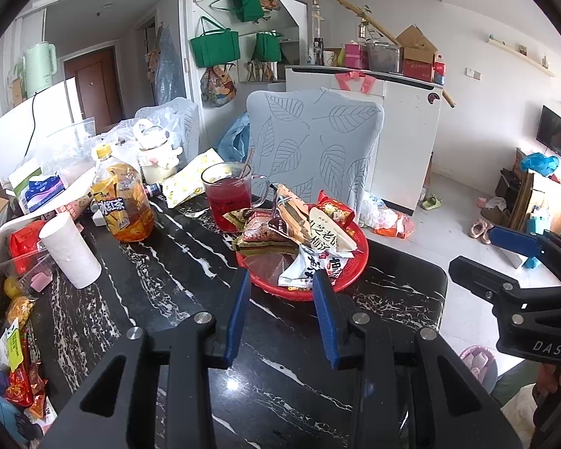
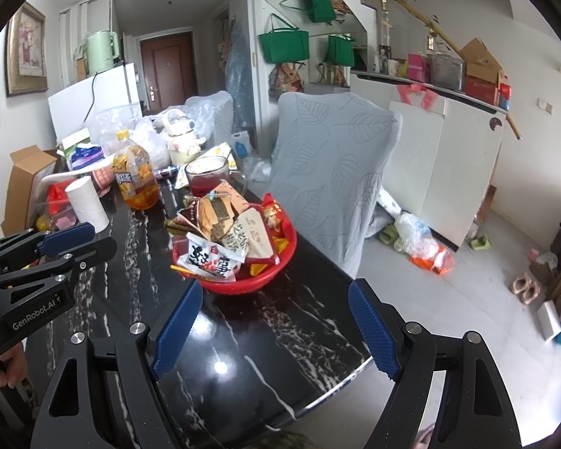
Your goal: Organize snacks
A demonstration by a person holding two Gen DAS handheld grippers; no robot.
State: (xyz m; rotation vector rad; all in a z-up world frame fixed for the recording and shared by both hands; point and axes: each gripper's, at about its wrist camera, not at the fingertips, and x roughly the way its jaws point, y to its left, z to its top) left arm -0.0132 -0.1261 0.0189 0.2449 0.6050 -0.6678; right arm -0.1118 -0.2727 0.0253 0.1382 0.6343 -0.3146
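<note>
Red basket (image 1: pixel 349 277) holds piled snack packets (image 1: pixel 299 232). Left gripper (image 1: pixel 282 280), near the basket rim, jaws narrow, empty. Right gripper (image 2: pixel 276 299), near the basket, jaws wide, empty.

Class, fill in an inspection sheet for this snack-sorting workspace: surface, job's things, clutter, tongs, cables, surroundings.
Surface: black marble-pattern table, glossy, crowded along its far side.
Job's things: red basket heaped with snack packets; more loose packets at the table's near left edge.
Clutter: iced-tea bottle, glass mug of red drink, paper roll, plastic bags.
Tongs: left tongs narrowly parted, empty, before the basket; right tongs wide open, empty.
Cables: black cord down the white fridge.
Surroundings: leaf-print chair cover, green tote bags, slippers on the floor.
</note>
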